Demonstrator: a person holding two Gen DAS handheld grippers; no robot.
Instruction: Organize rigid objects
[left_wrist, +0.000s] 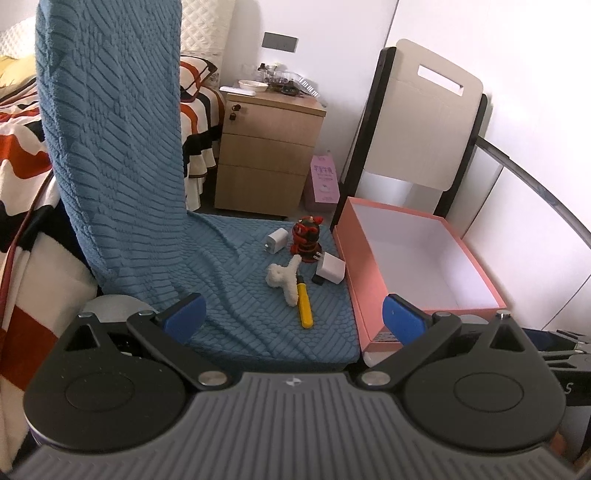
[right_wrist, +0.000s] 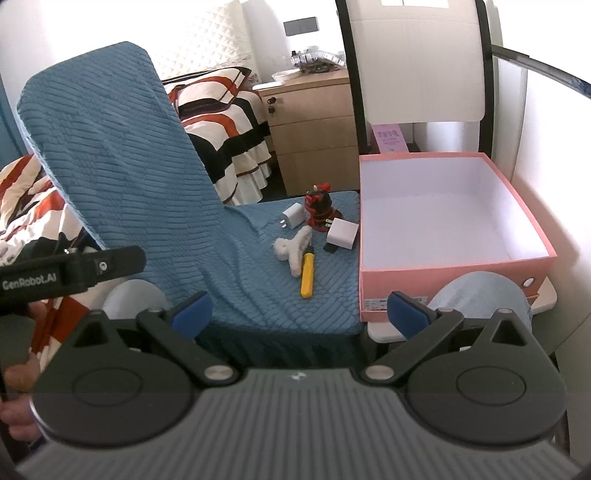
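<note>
1. On the blue textured cover draped over the chair seat lie the task's things in a tight cluster: the yellow-handled tool nearest you, the fluffy white claw clip touching its dark tip, a white charger just beside the box, a red-and-black figurine upright behind it, and a second white charger to the figurine's left; the pink box sits open and bare just right of the cluster.
2. Both tools hang back from the seat with nothing held; the fingers of the right gripper stand wide apart, and so do those of the left gripper.
3. Start, I judge, with the yellow-handled tool, since it is closest and least crowded; close across its narrow handle near the middle, not along its length, so it does not pivot.
4. Keep your fingers clear of the claw clip as you descend; it touches the tool's tip and may drag along.
5. Press lightly; the cover is soft and rippled, so a hard push can snag fabric between the fingers.
6. Take the charger by the box with the right gripper, gripping its flat faces; its prongs point toward the figurine, which looks easy to topple.
7. Lift each piece over the pink box's near wall and set it down low inside rather than dropping it.
</note>
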